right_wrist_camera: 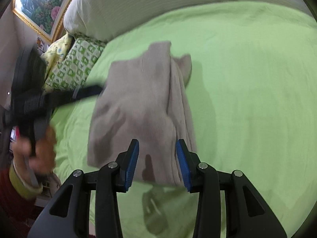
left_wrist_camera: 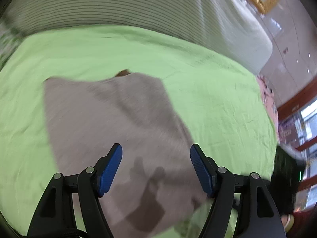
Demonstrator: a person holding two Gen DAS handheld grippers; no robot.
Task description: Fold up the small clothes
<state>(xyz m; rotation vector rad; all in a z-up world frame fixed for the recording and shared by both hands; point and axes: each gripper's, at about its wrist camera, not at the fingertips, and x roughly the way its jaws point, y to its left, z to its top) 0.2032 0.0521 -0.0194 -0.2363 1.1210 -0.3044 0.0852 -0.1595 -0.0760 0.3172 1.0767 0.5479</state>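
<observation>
A small beige-grey garment [left_wrist_camera: 111, 130] lies folded on the green bed sheet [left_wrist_camera: 208, 83]. In the right wrist view the garment [right_wrist_camera: 138, 107] shows stacked folded layers along its right side. My left gripper [left_wrist_camera: 156, 154] is open and empty, hovering above the garment's near part. My right gripper [right_wrist_camera: 157, 150] is open and empty, just above the garment's near edge. The left gripper's black body [right_wrist_camera: 59, 97] and the hand holding it [right_wrist_camera: 35, 150] show blurred at the left of the right wrist view.
A large striped white pillow [left_wrist_camera: 118, 2] lies along the far side of the bed. Patterned green and yellow pillows [right_wrist_camera: 73, 63] sit at the bed's corner. A gold-framed painting [right_wrist_camera: 39, 4] hangs on the wall. Wooden furniture [left_wrist_camera: 301, 107] stands beyond the bed's right edge.
</observation>
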